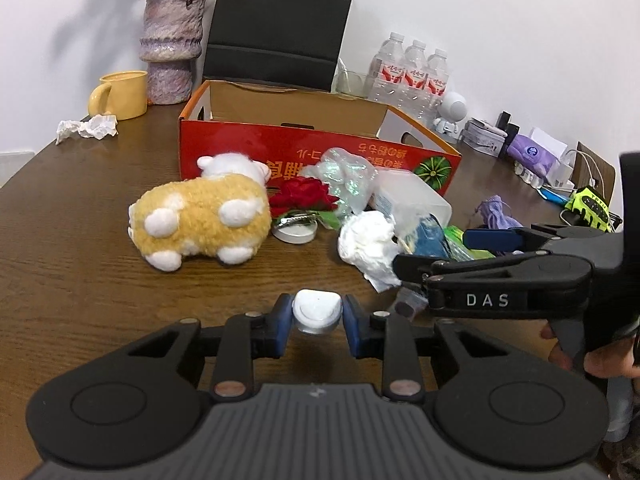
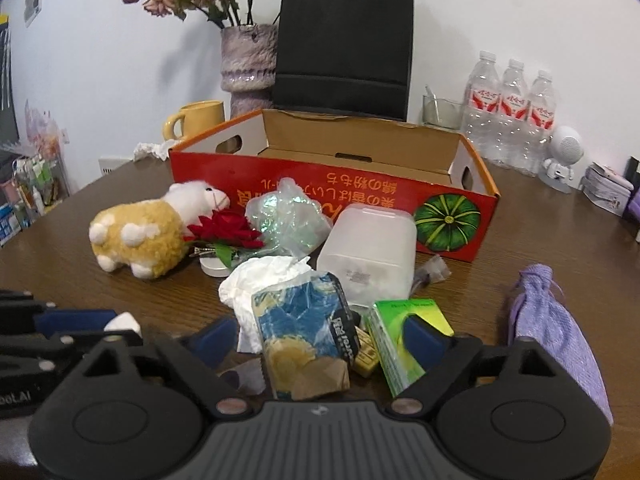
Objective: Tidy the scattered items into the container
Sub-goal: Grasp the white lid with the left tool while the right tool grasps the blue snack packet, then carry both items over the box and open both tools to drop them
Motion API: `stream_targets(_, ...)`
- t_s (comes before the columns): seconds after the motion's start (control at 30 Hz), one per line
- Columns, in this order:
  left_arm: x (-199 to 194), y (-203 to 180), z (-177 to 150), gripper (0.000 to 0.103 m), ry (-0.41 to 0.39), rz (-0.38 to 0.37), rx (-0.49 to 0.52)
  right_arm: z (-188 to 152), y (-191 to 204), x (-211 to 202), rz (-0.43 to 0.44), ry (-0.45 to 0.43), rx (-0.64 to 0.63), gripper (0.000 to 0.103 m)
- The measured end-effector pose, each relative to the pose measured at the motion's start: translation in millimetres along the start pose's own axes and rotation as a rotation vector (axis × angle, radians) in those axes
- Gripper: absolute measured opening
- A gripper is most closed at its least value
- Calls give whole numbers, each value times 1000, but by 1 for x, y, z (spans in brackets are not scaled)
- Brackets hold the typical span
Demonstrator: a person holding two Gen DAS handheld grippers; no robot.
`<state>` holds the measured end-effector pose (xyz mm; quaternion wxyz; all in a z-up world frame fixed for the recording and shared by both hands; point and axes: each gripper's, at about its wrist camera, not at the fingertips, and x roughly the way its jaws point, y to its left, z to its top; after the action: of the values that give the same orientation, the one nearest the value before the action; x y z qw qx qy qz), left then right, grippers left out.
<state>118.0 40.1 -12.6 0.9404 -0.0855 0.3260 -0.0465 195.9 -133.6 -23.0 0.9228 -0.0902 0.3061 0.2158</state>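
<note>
The left gripper has its jaws closed narrowly on a small white plastic case, the blue pads pressing its two sides, held just above the brown tabletop. The right gripper has its jaws spread wide around a crumpled blue-and-yellow snack packet and a green packet; whether the pads touch either I cannot tell. Just beyond lie a wad of white tissue, a translucent plastic tub on its side, a red fabric rose, clear crinkled wrap and, to the left, a yellow plush sheep. A lilac knitted pouch lies near right. The open red cardboard box, printed with a green pumpkin, stands behind the clutter.
</note>
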Motion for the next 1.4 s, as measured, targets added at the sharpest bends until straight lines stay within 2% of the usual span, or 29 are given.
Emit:
stream_targets(0.03,2,1,1,28,-1,-1,-2,0,0,-1,-4,-9,-1,65)
stream_targets(0.07,3,2,2,28,-2,-1,-5,1,-2,-3,-2,-20,8,58)
stream_targets(0.13,4,4,4,28,-7,-4,-8,1,-9,-5,39,-21,43,21)
stream_targets(0.2,5,4,6,28,-10,-6,-11,1,-13,-8,65,-28,66,9)
stream_targets(0.37,0,3,6,28,-22,-17,-14,1,-14,-21,64,-73,74,5)
stream_targets(0.6,-15,0,10,28,-61,-25,-9,8,-16,-50,73,-156,99,3)
stream_targets(0.97,-27,-5,43,28,-140,-37,31,33,-18,-64,77,-232,106,3)
stream_targets(1.2,-5,2,102,28,-220,-25,24,86,-34,-40,73,-293,135,3)
stream_targets(1.4,39,15,143,28,-266,-12,-53,123,-52,14,65,-283,195,3)
